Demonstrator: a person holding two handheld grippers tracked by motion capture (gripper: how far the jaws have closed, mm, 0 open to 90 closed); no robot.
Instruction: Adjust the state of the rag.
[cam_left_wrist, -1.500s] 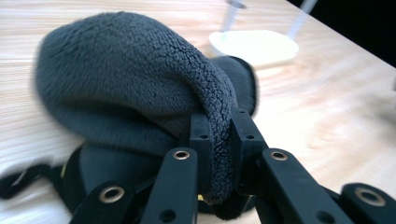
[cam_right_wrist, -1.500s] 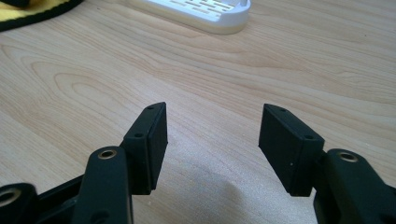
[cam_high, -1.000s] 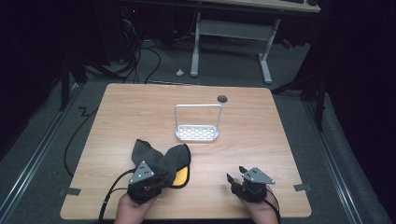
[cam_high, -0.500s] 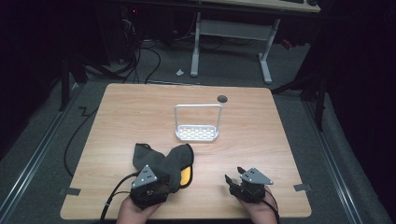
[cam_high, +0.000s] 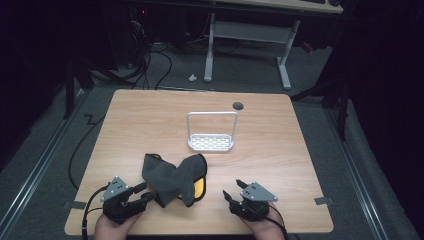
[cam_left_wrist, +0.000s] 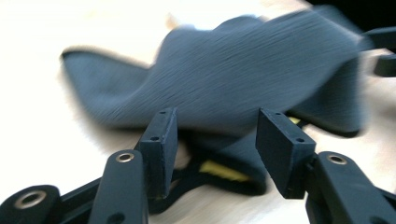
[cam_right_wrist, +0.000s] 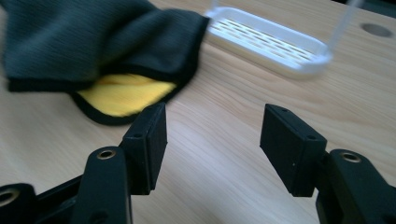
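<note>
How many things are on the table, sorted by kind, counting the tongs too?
Cloth, dark grey with a yellow underside: 1
White rack with a handle: 1
Tongs, left and right: 2
Total: 4

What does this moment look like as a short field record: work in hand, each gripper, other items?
work: handling a crumpled grey cloth with yellow underside on the table
left gripper: jaws have just been opening; open, nothing pressed between them, cloth just ahead
right gripper: open, empty, over bare table beside the cloth
other: white slotted rack with a hoop handle, apart from the cloth
</note>
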